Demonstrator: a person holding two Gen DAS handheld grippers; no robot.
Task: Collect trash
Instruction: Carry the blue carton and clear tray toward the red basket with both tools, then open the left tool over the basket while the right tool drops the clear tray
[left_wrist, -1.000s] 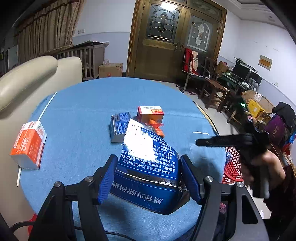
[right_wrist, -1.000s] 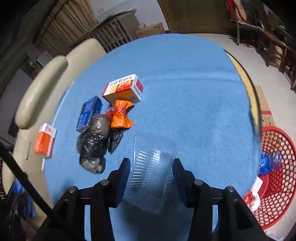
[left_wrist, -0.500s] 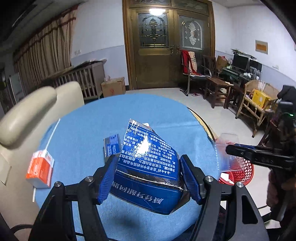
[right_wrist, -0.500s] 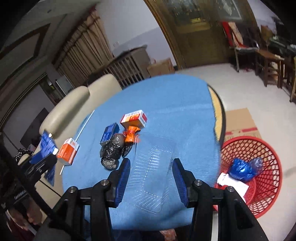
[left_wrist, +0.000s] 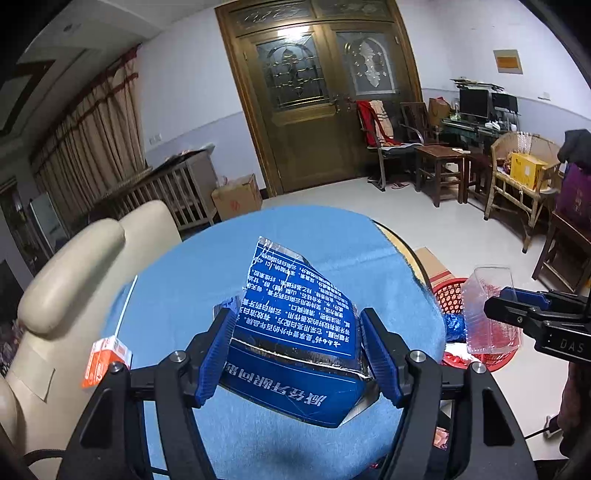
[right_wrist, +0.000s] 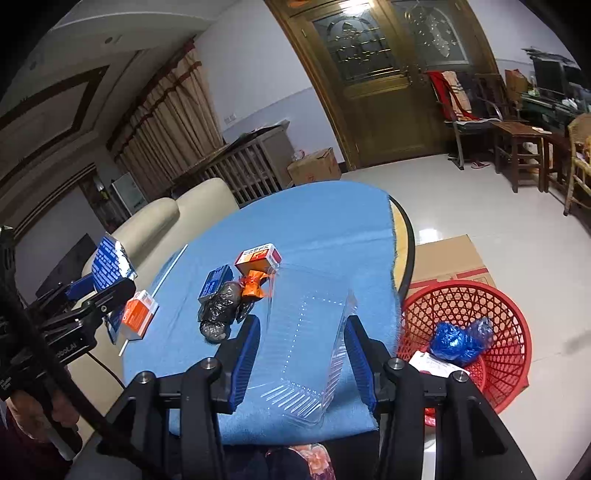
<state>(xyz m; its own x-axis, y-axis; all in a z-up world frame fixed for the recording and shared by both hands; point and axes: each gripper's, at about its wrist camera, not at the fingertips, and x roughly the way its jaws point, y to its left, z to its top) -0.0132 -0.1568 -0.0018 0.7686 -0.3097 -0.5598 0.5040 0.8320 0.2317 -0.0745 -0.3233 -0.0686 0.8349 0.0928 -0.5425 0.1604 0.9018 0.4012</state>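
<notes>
Left wrist view: left hand-held gripper (left_wrist: 297, 354) clamps blue foil carton (left_wrist: 295, 332) by its sides above bench (left_wrist: 192, 295), light & crushable, while right hand-held gripper (right_wrist: 301, 354) pinches clear plastic tray (right_wrist: 306, 332), thin, slippery, flexes easily, near red basket (right_wrist: 509, 332).

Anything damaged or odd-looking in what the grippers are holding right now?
Yes. The blue carton in the left gripper is torn open, its jagged top edge showing silver lining. The clear plastic tray in the right gripper looks intact.
</notes>
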